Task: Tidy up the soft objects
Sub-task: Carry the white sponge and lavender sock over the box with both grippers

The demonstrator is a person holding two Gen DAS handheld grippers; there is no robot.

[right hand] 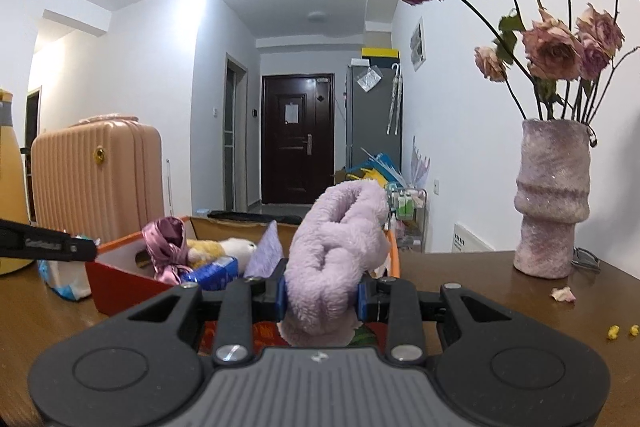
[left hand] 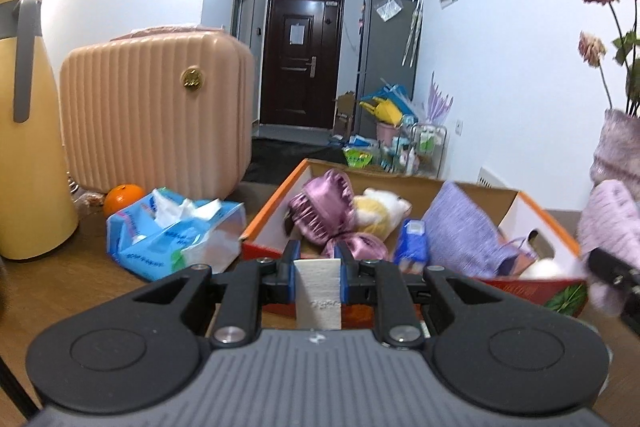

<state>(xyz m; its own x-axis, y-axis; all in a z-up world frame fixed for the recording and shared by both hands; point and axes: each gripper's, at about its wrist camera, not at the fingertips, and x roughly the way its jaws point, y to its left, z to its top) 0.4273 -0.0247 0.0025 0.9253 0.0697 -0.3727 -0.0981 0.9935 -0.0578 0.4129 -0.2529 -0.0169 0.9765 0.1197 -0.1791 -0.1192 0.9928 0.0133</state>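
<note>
The right gripper [right hand: 322, 297], clamped on a fluffy lilac cloth [right hand: 336, 251], nears the orange box [right hand: 120, 269]; carry it clear over the rim before letting go; left gripper [left hand: 318, 261] closed, empty

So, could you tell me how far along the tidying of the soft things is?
Done: the box already holds a satin bonnet, a plush toy and a purple cloth. In hand: the right gripper is shut on a fluffy lilac item, near the box. Left: dropping it in; the left gripper holds a white pad.
</note>
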